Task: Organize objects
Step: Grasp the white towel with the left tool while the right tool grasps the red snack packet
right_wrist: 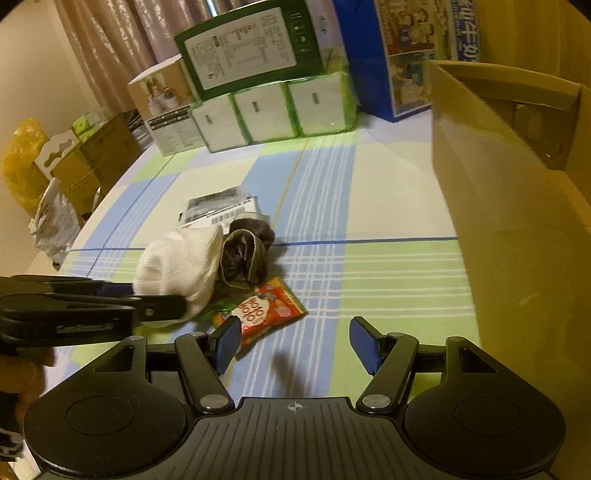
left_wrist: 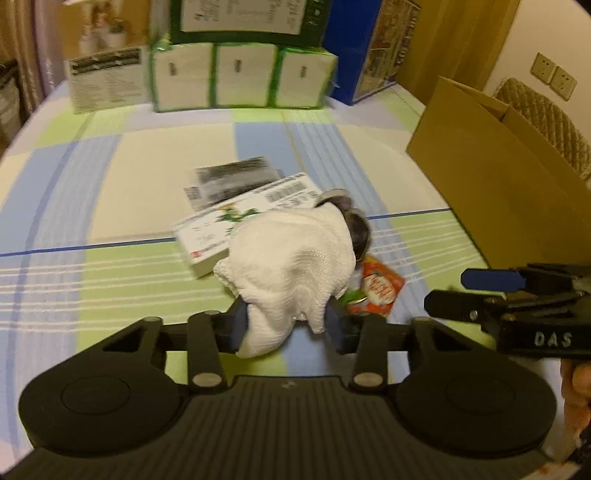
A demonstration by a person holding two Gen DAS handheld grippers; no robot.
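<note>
The surface is a bed (left_wrist: 110,177) covered in a plaid sheet of pale green, blue and cream blocks crossed by thin white and dark blue lines. Along its far edge stand a green-wrapped pack of tissue bricks (left_wrist: 243,77), a green-bordered box (left_wrist: 243,18) on top of it, a printed carton (left_wrist: 107,77) to the left and a blue bag (left_wrist: 373,55) to the right. Brown curtains hang behind them. An open cardboard box (left_wrist: 498,177) sits at the right side of the bed, with wall sockets (left_wrist: 554,75) on the wall beyond it. In the right wrist view, more boxes (right_wrist: 92,162) and a yellow bag (right_wrist: 22,162) are piled beside the bed on the left.

In the middle of the bed lies a small heap: a white knitted cloth (left_wrist: 295,254), a dark furry item (right_wrist: 243,254) just beside it, a white flat box with barcodes (left_wrist: 236,221), a grey packet (left_wrist: 232,177) behind that, and an orange snack pouch (right_wrist: 269,314) nearest the camera.

The left hand-held gripper (left_wrist: 286,325) is closed on the near end of the white knitted cloth, whose far part rests on the heap. The right hand-held gripper (right_wrist: 295,341) stands wide apart and holds nothing, low over the sheet, its left pad just beside the orange snack pouch.
</note>
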